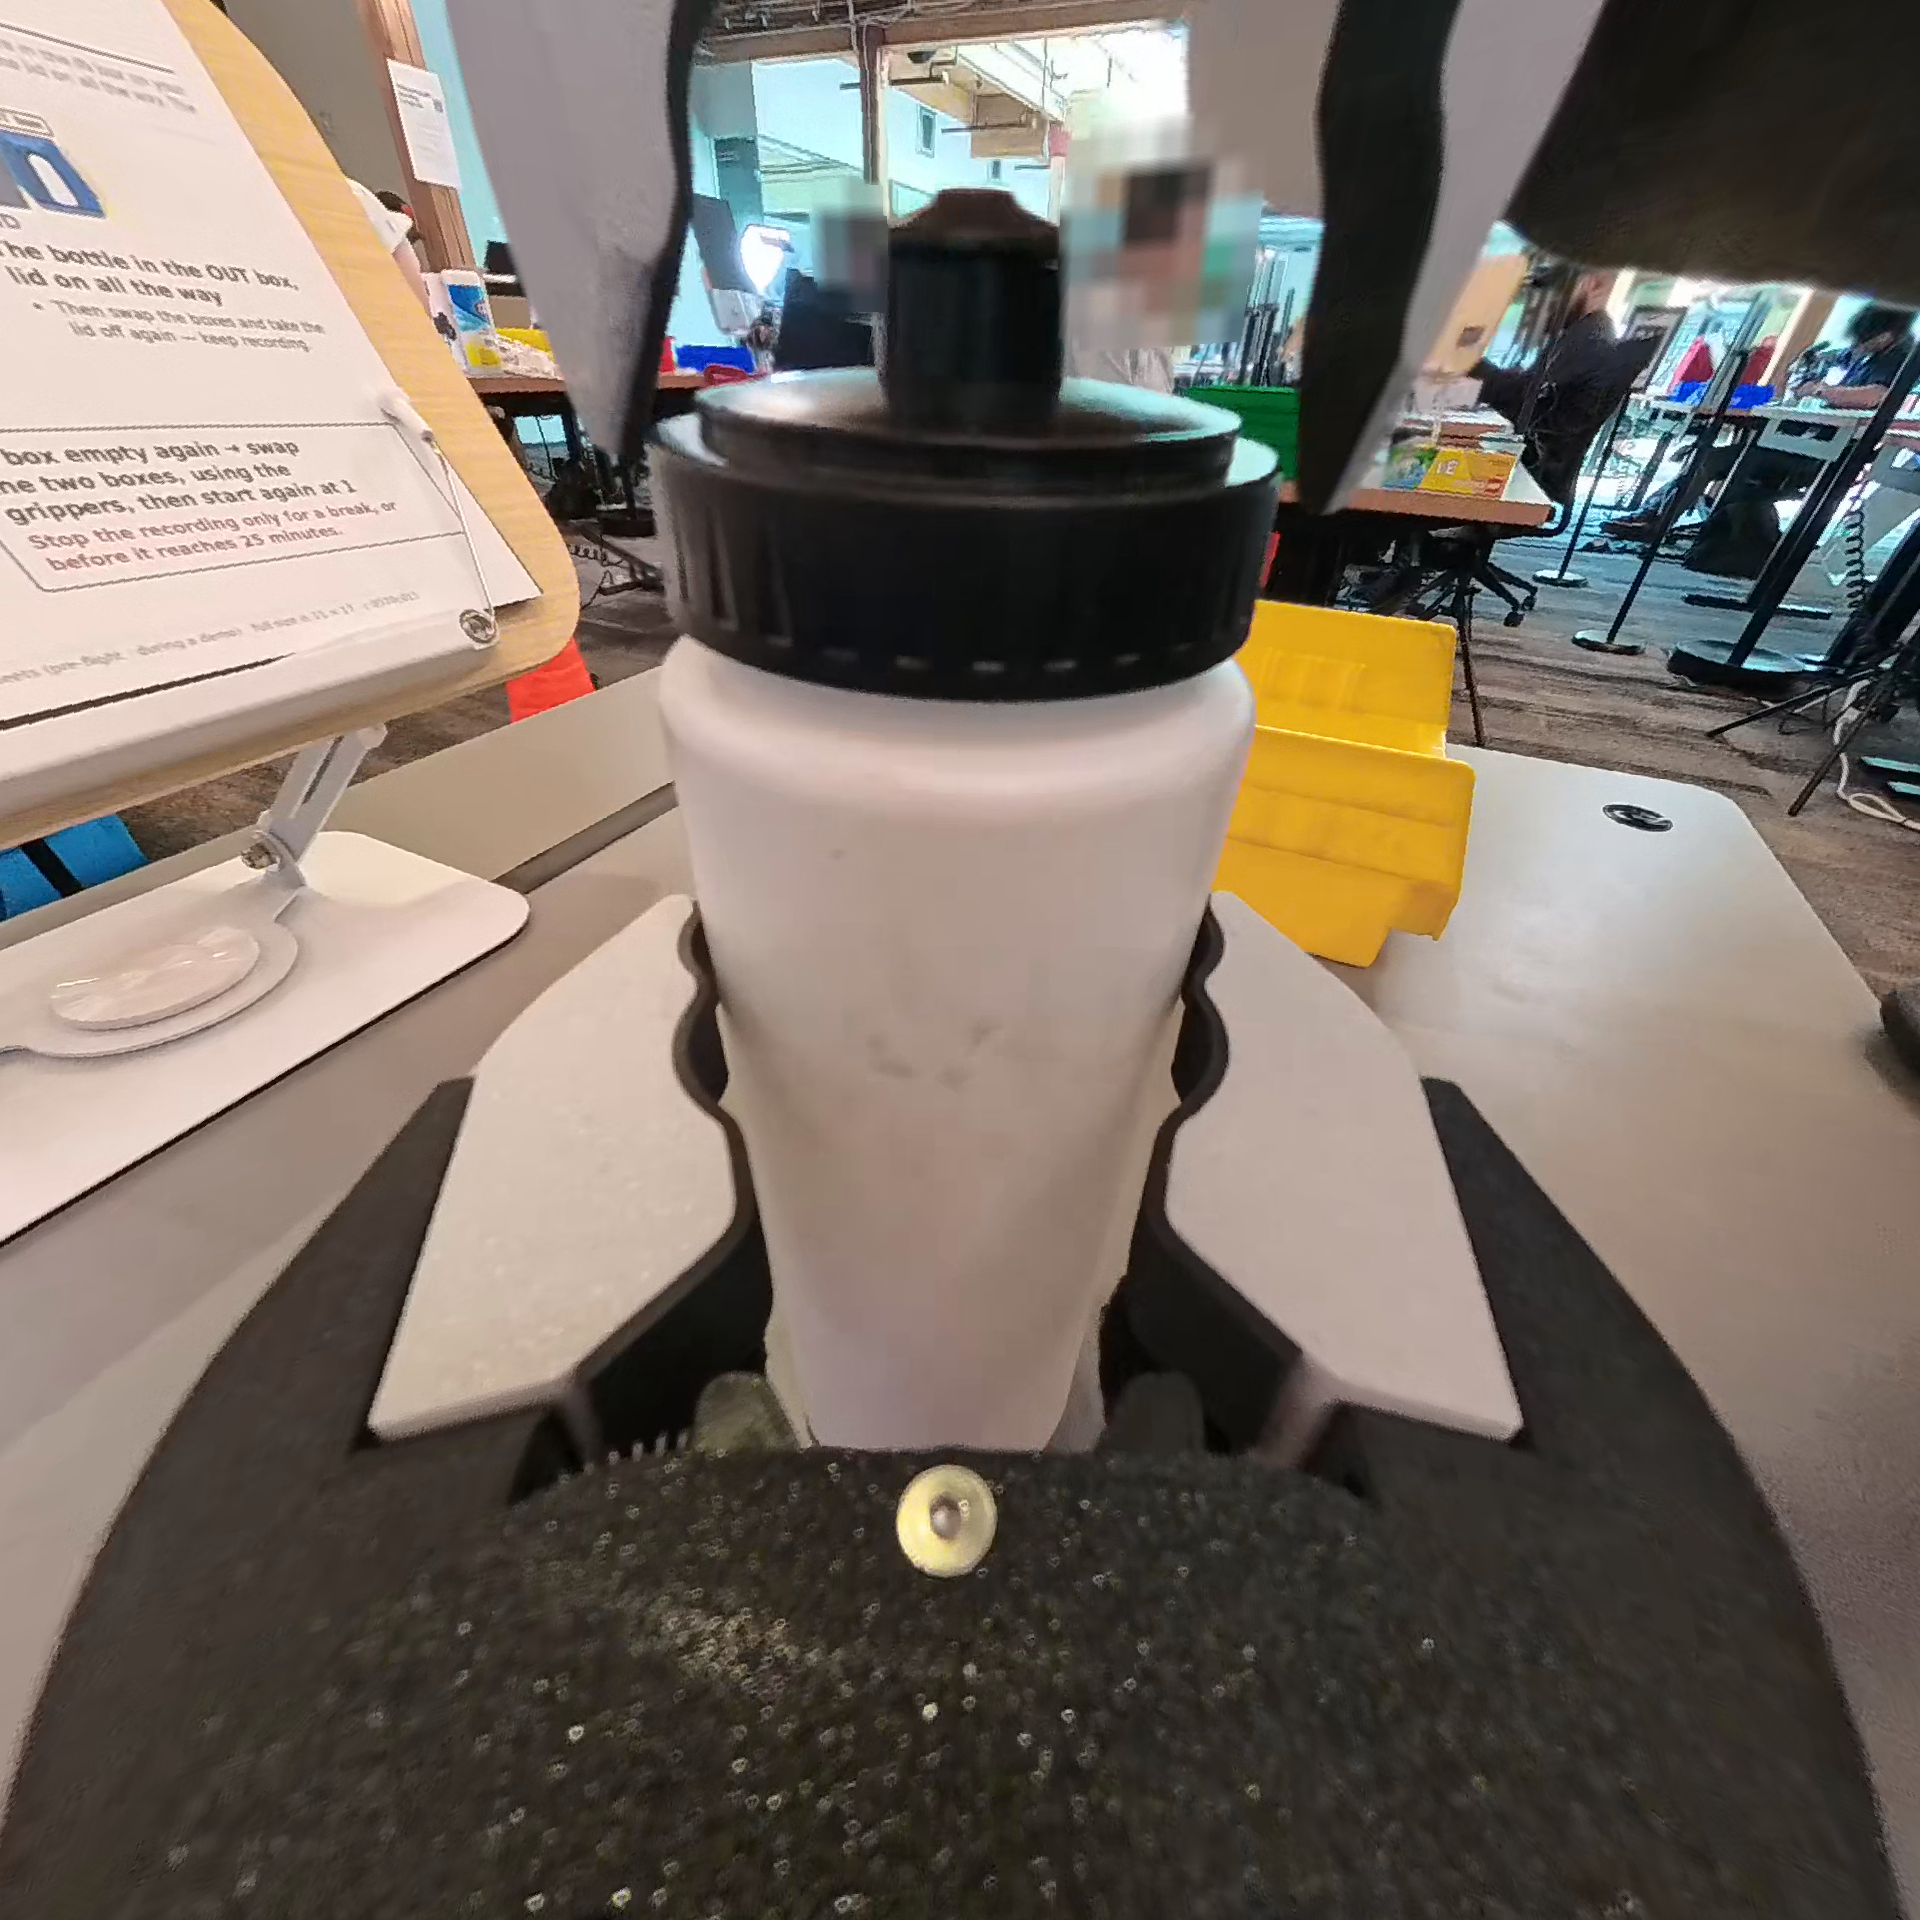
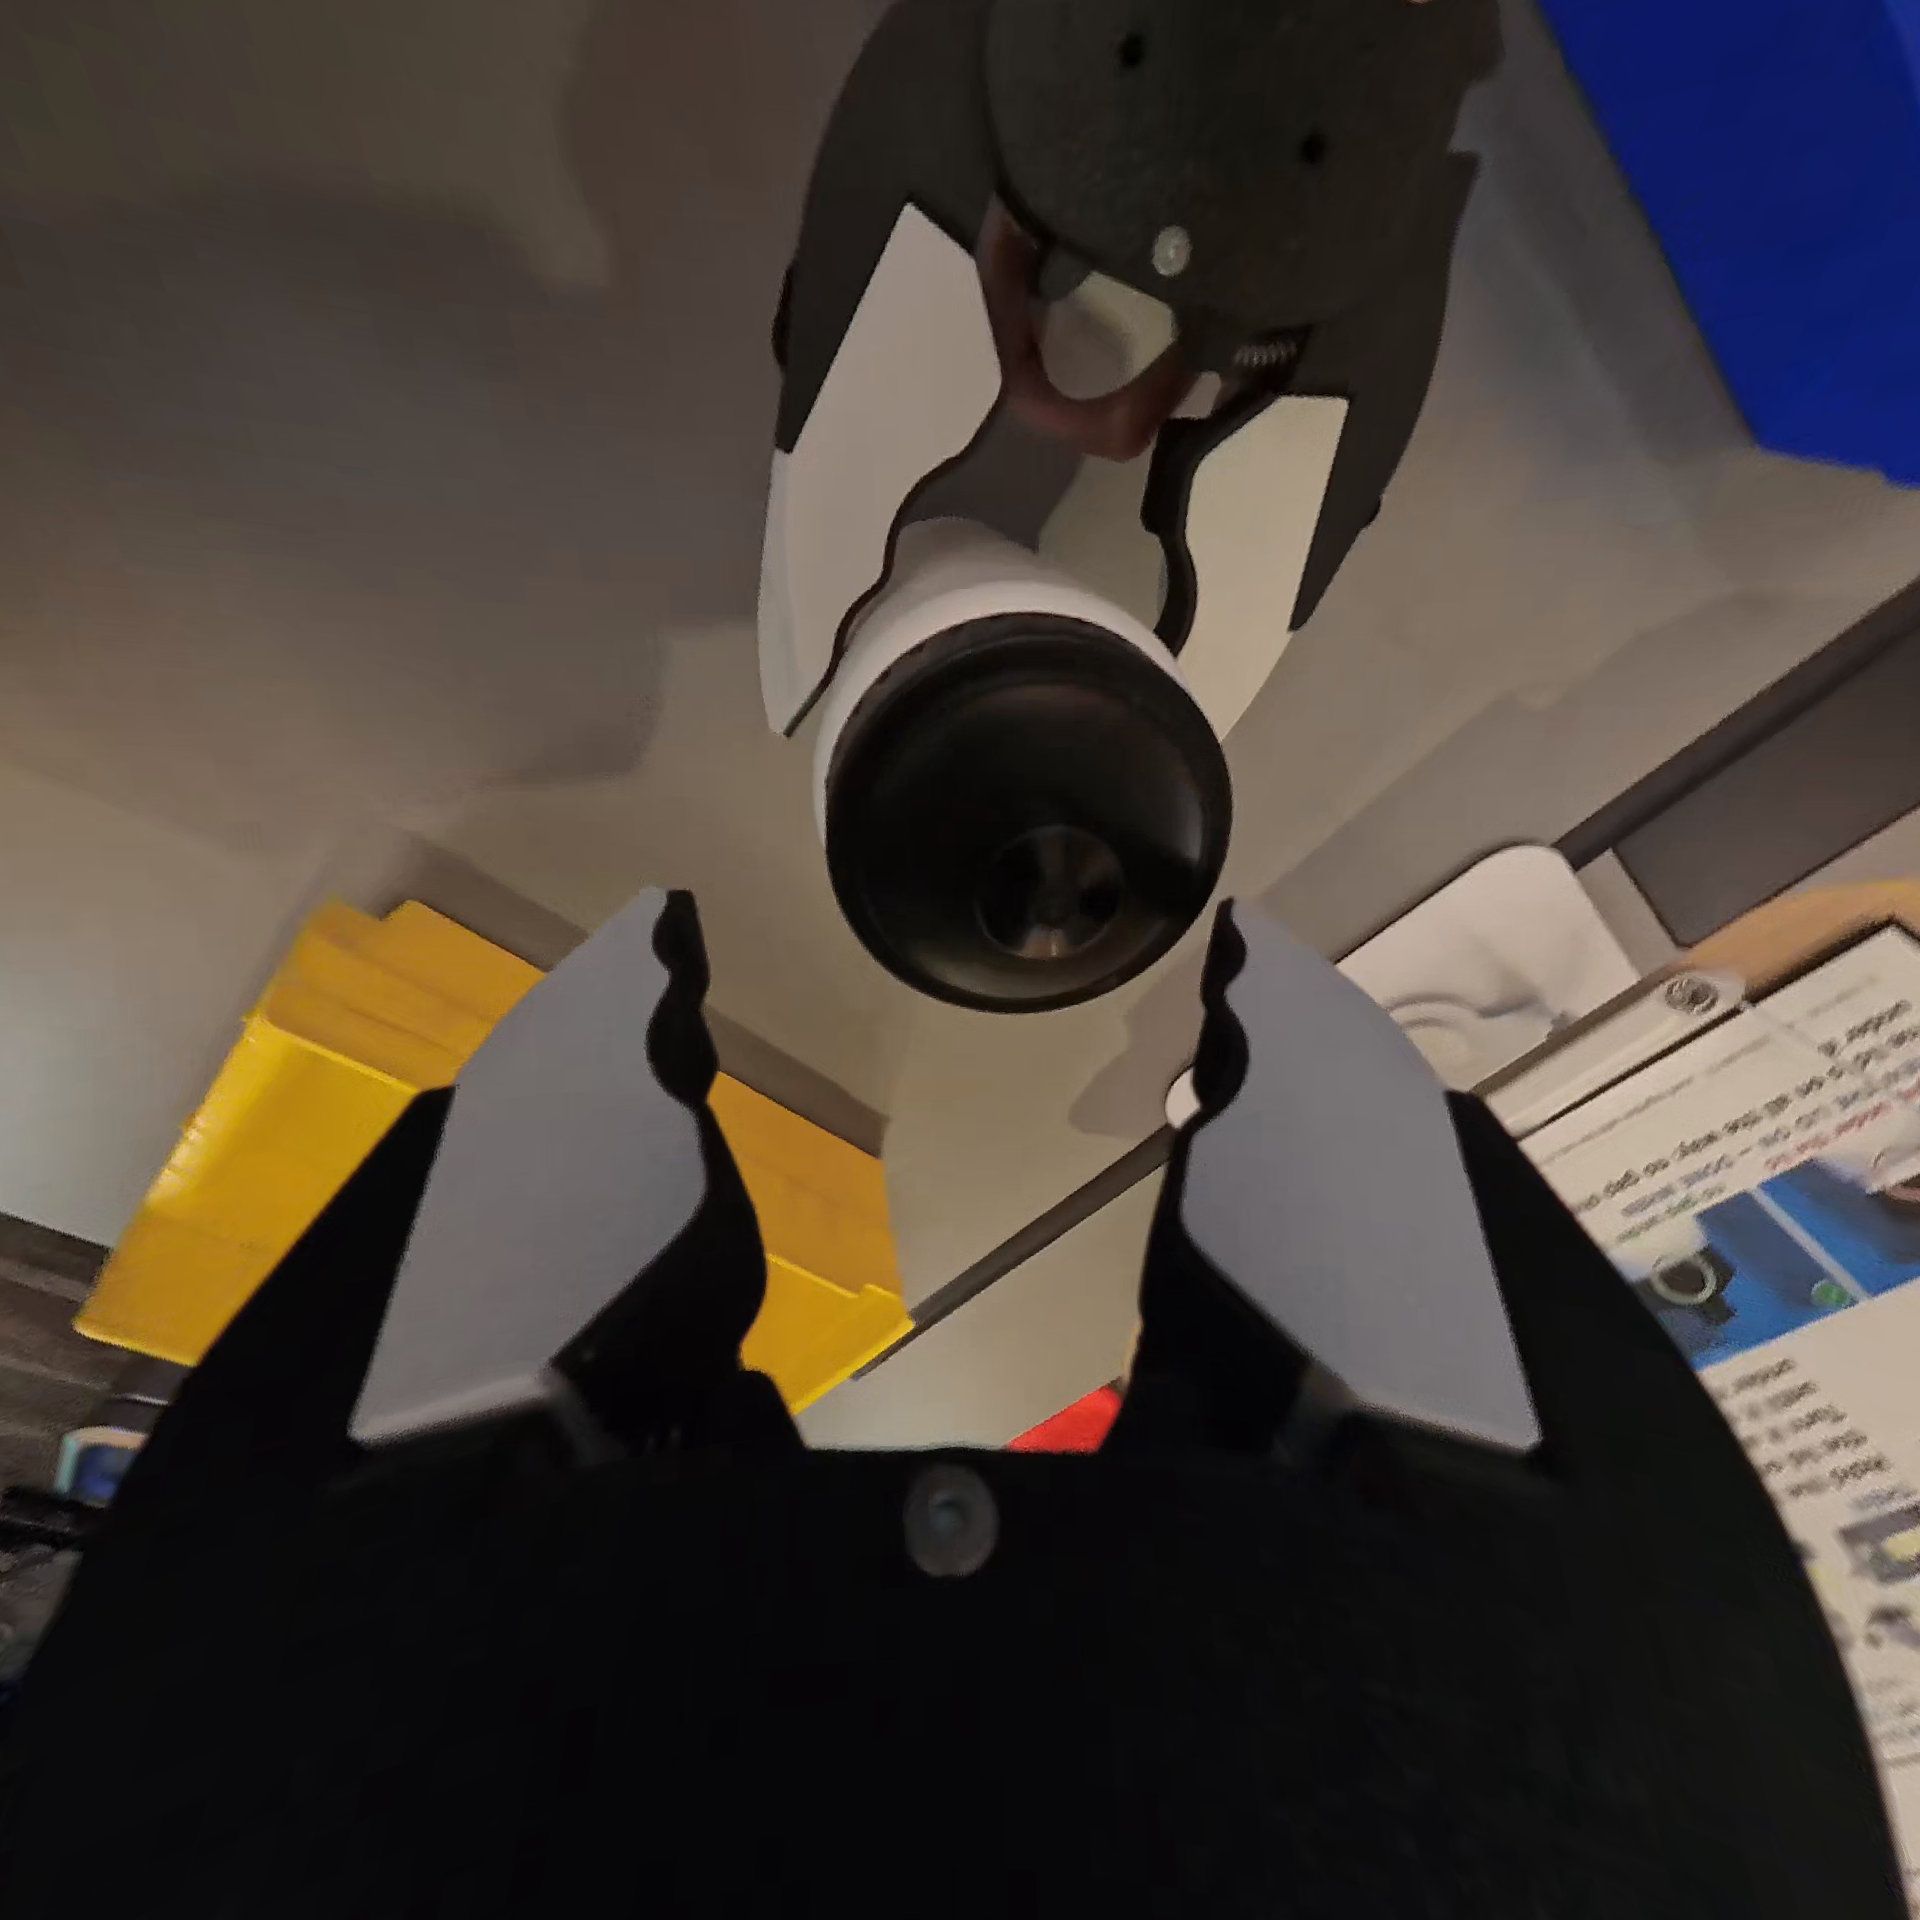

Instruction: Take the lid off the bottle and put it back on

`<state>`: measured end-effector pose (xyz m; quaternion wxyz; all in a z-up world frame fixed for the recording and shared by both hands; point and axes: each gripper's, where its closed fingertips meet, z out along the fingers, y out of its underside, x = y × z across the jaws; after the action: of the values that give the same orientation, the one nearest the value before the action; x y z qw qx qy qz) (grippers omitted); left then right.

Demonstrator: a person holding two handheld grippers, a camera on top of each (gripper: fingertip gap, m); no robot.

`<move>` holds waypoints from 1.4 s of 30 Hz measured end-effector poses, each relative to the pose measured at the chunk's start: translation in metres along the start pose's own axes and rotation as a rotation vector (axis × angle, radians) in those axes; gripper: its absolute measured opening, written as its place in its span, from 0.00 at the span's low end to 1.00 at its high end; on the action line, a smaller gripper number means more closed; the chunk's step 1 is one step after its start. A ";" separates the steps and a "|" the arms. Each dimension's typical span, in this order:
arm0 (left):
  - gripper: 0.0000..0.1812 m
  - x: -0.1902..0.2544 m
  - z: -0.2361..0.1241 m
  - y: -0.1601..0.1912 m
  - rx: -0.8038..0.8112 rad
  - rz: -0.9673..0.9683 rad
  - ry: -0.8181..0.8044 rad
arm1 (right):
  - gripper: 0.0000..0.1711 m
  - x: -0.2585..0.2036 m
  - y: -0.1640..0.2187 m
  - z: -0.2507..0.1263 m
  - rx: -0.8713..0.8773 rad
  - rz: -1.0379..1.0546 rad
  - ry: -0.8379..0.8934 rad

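A white bottle (image 1: 956,987) with a black screw lid (image 1: 966,540) and pull spout stands upright in my left gripper (image 1: 951,935), which is shut on the bottle's body. My right gripper (image 1: 977,473) comes down from above, open, with one finger on each side of the lid and spout and no visible contact. The right wrist view looks straight down on the lid (image 2: 1023,810) and the bottle (image 2: 997,613), just beyond my open right gripper (image 2: 951,909). The left gripper's fingers (image 2: 831,520) clamp the bottle below.
A yellow bin (image 1: 1351,790) sits on the grey table (image 1: 1610,987) behind the bottle; it also shows in the right wrist view (image 2: 312,1143). A wooden stand with an instruction sheet (image 1: 208,416) is at the left. A blue bin (image 2: 1766,208) is near the table edge.
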<state>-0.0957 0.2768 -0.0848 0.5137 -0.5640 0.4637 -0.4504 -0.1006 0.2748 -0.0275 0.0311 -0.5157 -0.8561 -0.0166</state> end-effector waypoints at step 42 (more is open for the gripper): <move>0.47 -0.007 -0.001 0.004 -0.032 0.009 -0.118 | 0.41 0.002 -0.016 0.006 -0.080 1.577 0.008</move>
<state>-0.0978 0.2838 -0.0891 0.5330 -0.5957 0.4423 -0.4068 -0.1161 0.2690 -0.0329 0.0182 -0.9712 -0.2363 -0.0222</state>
